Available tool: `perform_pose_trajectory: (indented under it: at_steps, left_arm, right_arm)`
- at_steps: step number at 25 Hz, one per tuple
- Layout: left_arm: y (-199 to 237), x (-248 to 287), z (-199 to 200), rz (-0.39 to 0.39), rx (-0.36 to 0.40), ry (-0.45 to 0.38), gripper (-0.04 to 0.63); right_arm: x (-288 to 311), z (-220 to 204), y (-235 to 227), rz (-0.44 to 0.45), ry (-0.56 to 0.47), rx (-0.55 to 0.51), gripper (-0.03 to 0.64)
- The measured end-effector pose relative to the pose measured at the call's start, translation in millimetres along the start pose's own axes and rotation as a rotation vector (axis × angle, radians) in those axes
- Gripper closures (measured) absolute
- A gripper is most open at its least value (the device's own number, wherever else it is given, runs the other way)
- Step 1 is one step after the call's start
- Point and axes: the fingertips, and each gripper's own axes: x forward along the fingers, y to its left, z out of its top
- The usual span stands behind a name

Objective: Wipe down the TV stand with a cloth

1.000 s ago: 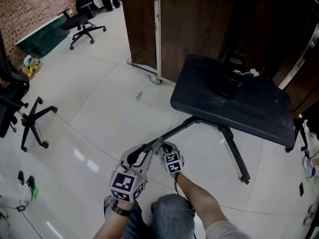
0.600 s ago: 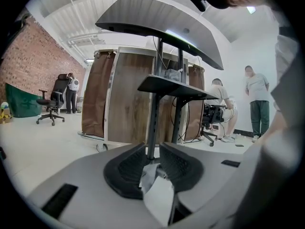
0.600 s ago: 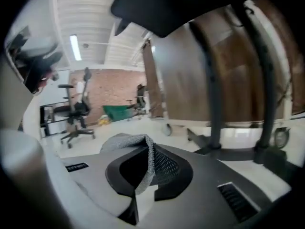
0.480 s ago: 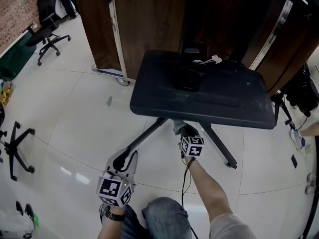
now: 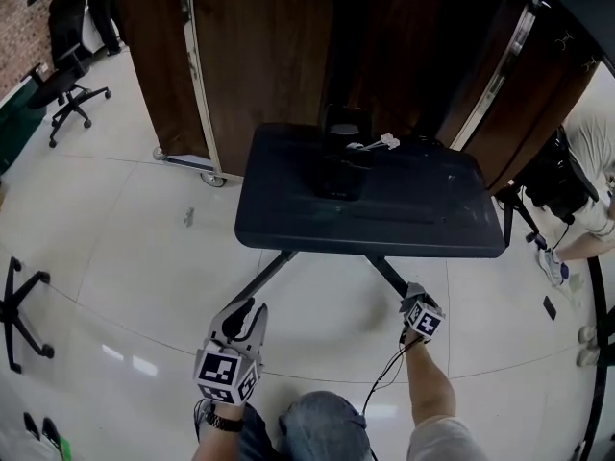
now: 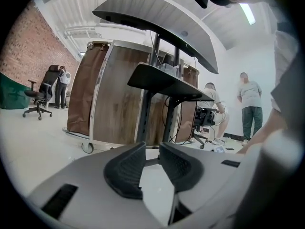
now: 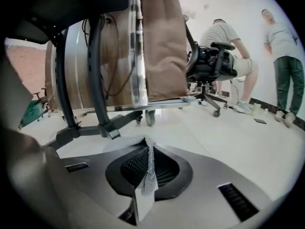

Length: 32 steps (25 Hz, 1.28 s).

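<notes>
Glossy white tile floor (image 5: 115, 257), broad slabs with thin joints.

Brown wood-grain panels (image 5: 259, 56) with bright metal trim, upright on castors, behind the stand.

TV stand (image 5: 370, 200): matt black rectangular shelf with rounded corners on splayed tubular legs. On the shelf: a dark block (image 5: 341, 176) and a white cable end (image 5: 380, 143).

Left gripper (image 5: 245, 317): grey shell, black ribbed pads, jaws a narrow gap apart, nothing between, in front of the stand's left leg.

Right gripper (image 5: 415, 301): low, near the stand's right leg, jaws pressed together on the cloth (image 7: 148, 168), a thin grey open-mesh strip folded over the pads, clear of the stand.
</notes>
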Motion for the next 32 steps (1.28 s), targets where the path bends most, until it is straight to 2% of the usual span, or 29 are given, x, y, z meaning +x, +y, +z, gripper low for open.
perform_pose_trajectory:
  at_steps: [3,5,7,9,12,15,19,22,25,28,30,32]
  left_arm:
    - [-1,-2,-1,-0.014,-0.012,0.001,0.482]
    - [-8,-1,-2,-0.030,-0.024,0.001,0.482]
    - [-19,3,2,-0.056,-0.021,0.008,0.482]
    - [-33,4,18,-0.079,-0.014,0.028,0.482]
    - [-65,-18,65,-0.101,-0.035,0.086,0.482]
    - [-108,-53,167,-0.114,-0.045,0.101,0.482]
    - [-170,-134,340,-0.137,-0.027,0.081,0.482]
    - [-205,-203,478,-0.142,-0.027,0.049,0.482]
    - [-247,-273,594,-0.149,0.013,0.000,0.482]
    - [-279,-314,674,-0.148,0.086,-0.067,0.482]
    - [-297,-330,702,-0.157,0.131,-0.105,0.482]
    - [-305,-343,714,-0.167,0.147,-0.128,0.482]
  right_arm:
    - [-54,-26,-55,-0.053,0.019,-0.005,0.611]
    - [-90,-24,-54,-0.012,-0.012,-0.015,0.611]
    - [-125,12,-19,0.091,-0.094,-0.042,0.611]
    - [-159,71,35,0.215,-0.194,-0.086,0.611]
    - [-237,159,114,0.347,-0.286,-0.088,0.611]
    - [-359,262,174,0.429,-0.363,-0.024,0.611]
    - [-559,402,217,0.504,-0.462,-0.070,0.611]
    - [-700,510,229,0.500,-0.522,-0.105,0.611]
    - [-822,583,228,0.483,-0.554,-0.145,0.611]
    - [-899,629,217,0.470,-0.604,-0.131,0.611]
    - [-930,644,211,0.479,-0.648,-0.125,0.611]
    - [-947,652,217,0.504,-0.683,-0.122,0.611]
